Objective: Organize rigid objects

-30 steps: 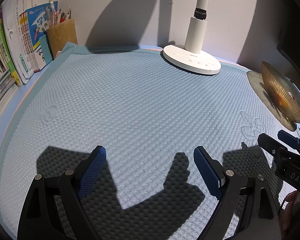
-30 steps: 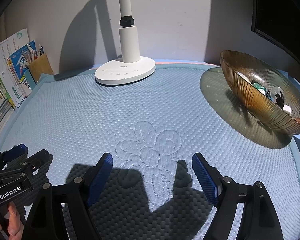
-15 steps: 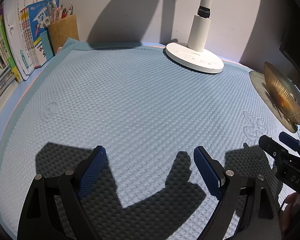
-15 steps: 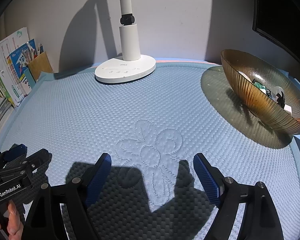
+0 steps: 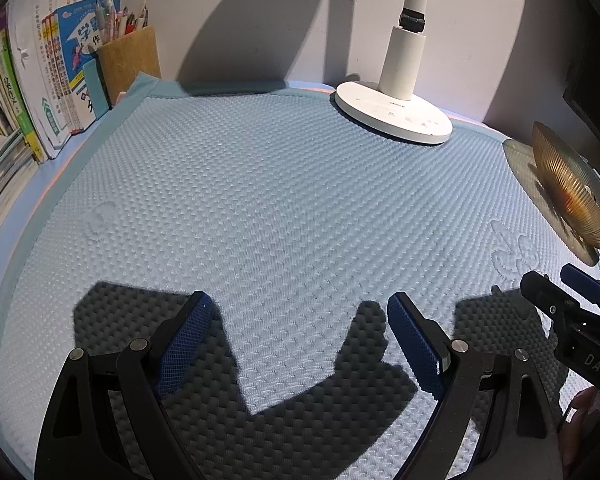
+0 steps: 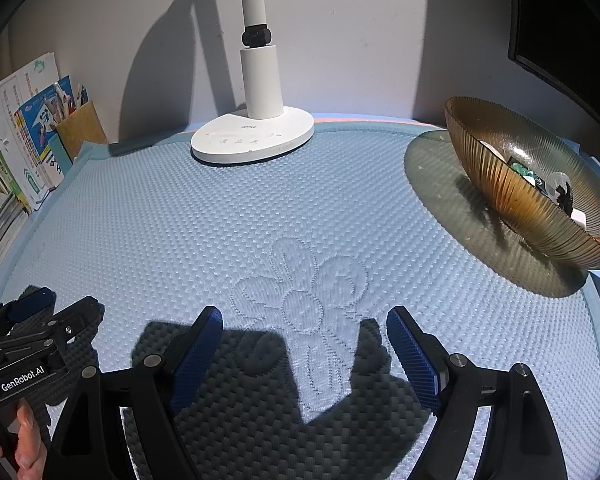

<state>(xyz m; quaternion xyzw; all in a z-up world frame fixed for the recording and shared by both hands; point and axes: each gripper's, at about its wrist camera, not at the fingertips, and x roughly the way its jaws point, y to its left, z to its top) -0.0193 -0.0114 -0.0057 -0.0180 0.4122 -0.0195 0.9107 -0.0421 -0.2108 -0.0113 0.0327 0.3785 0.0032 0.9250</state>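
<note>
Far to the left of the white lamp base, books stand upright against the wall, and just beside them, nearer the lamp base, a brown pen holder packed with pens sits at the corner of the blue quilted mat that covers the bench. In front of the lamp base and to its left, the left gripper hovers over bare mat, its jaws spread wide with nothing between the blue pads, throwing a hard shadow under them. Straight ahead at the back edge of the mat stands the lamp base itself, its white stem rising out of view. In front of the lamp base and slightly to its right, the right gripper hangs over a stitched flower pattern in the mat, jaws likewise spread wide and holding nothing. To the right of the lamp base, well apart from both grippers, sits the amber ribbed bowl, resting on the mat near its right edge. Inside it lie several small objects: something white, something green, something dark, too small to name for sure.
</note>
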